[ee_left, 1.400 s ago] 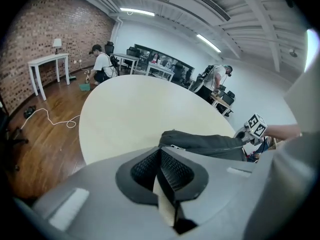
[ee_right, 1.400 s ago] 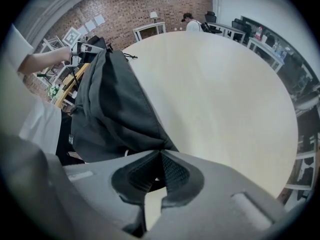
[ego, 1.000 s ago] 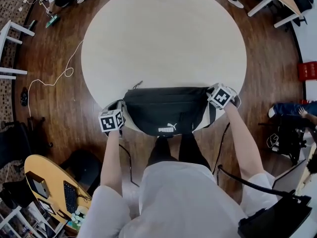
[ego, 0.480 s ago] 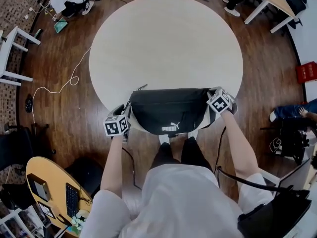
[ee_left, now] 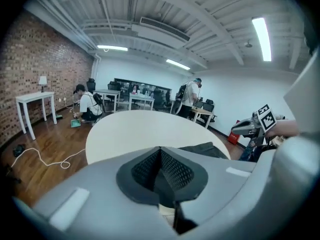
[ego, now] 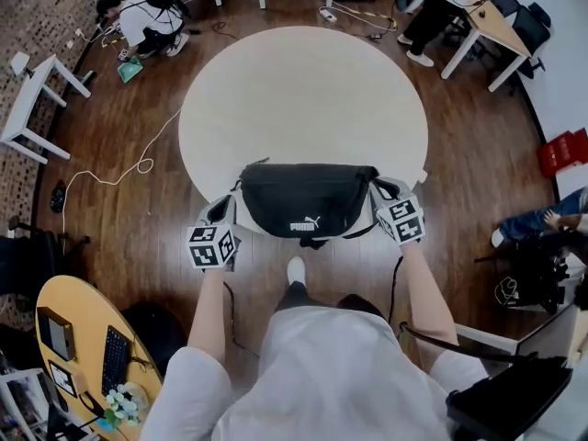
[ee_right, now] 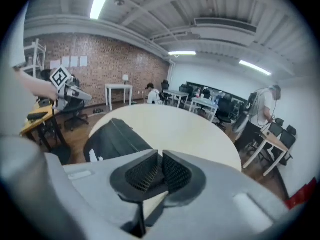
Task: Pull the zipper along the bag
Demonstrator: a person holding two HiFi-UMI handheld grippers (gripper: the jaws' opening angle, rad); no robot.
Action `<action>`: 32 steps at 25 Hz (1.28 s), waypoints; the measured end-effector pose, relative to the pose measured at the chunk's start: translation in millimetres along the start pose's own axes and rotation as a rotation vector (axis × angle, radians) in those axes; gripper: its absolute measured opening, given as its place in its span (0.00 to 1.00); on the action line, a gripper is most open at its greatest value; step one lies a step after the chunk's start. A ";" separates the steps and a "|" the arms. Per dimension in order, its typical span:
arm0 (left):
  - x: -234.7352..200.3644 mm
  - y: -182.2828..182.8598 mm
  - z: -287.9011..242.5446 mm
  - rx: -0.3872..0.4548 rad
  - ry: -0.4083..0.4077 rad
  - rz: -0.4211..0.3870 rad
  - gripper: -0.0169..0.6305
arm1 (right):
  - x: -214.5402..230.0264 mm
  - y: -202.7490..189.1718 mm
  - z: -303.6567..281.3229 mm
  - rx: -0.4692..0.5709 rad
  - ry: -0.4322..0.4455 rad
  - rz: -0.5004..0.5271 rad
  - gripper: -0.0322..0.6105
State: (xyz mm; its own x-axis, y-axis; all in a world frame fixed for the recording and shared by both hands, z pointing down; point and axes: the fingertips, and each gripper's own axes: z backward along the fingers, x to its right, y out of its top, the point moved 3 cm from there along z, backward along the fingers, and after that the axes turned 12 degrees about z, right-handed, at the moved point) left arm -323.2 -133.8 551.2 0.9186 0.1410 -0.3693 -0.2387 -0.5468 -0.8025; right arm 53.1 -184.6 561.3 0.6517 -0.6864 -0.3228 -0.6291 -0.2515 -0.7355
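Observation:
A black waist bag (ego: 308, 200) with a white logo lies flat at the near edge of the round pale table (ego: 303, 90). My left gripper (ego: 223, 214) is at the bag's left end, just off the table's rim. Its jaws are shut with nothing between the pads (ee_left: 172, 169). My right gripper (ego: 386, 191) sits by the bag's right end and strap, also shut and empty (ee_right: 160, 156). The bag (ee_left: 205, 149) shows beyond the left jaws, and in the right gripper view the bag (ee_right: 112, 139) lies to the left of the jaws. I cannot make out the zipper pull.
Wooden floor surrounds the table. A white cable (ego: 119, 168) trails on the floor at left. A yellow desk (ego: 64, 338) with a keyboard is at lower left. Desks and people are at the far side (ego: 147, 16), and a red box (ego: 562, 150) is at right.
The view has pulled back, so more of the room shows. Both grippers have slipped slightly toward the person along the bag's ends. The bag stays at the table's near edge.

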 end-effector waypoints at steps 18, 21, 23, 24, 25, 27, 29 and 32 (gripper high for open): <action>376.4 -127.5 239.9 0.342 -0.134 -0.214 0.05 | -161.5 -12.7 365.7 0.592 0.025 -0.108 0.04; 395.1 -127.1 260.6 0.377 -0.141 -0.235 0.05 | -169.3 -17.8 393.9 0.593 0.012 -0.108 0.04; 402.1 -124.5 268.5 0.393 -0.145 -0.243 0.05 | -169.5 -18.0 406.5 0.597 0.001 -0.109 0.04; 403.6 -124.1 272.7 0.397 -0.145 -0.246 0.05 | -170.0 -17.7 410.8 0.600 -0.004 -0.111 0.04; 404.0 -124.1 277.2 0.400 -0.146 -0.248 0.05 | -170.7 -16.7 413.9 0.603 -0.010 -0.112 0.04; 401.8 -123.5 286.3 0.409 -0.147 -0.247 0.05 | -172.7 -12.8 416.6 0.612 -0.022 -0.116 0.04; 395.2 -119.8 294.2 0.428 -0.139 -0.244 0.05 | -174.4 -7.4 415.3 0.616 -0.033 -0.120 0.04; 382.6 -110.1 308.8 0.464 -0.118 -0.238 0.05 | -180.5 -3.3 411.7 0.602 -0.054 -0.107 0.04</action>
State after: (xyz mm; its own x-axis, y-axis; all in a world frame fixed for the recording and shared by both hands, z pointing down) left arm -42.8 235.3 353.5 0.9291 0.3230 -0.1802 -0.1667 -0.0694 -0.9836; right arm 112.0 221.1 376.8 0.7286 -0.6390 -0.2465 -0.2196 0.1230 -0.9678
